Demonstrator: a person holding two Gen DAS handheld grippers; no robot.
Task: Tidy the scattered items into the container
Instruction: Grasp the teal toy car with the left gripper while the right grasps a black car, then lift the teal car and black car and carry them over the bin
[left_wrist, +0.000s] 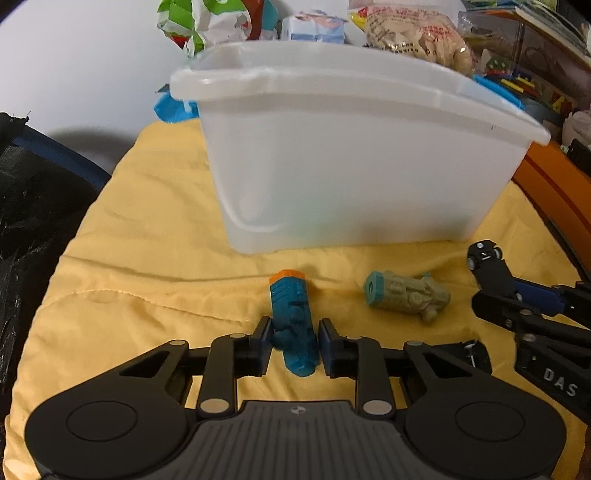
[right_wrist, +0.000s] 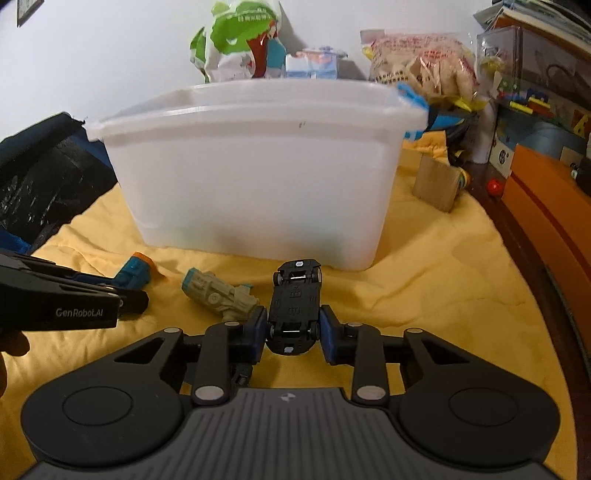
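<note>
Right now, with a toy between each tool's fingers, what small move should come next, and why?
Probably lift both tools toward the bin's rim. The left tool brackets the teal toy; the right tool brackets the upturned black car. Both sit low before the tall bin wall; the grey toy remains.

So the cloth (left_wrist: 147, 229) is plain yellow, the container (left_wrist: 351, 166) frosted white, one toy (left_wrist: 293, 321) teal with an orange cap, the other toy (left_wrist: 406, 297) grey-green with a teal end, the toy car (right_wrist: 295, 306) black, and the gripper pads (right_wrist: 328, 332) dark blue on black arms.
</note>
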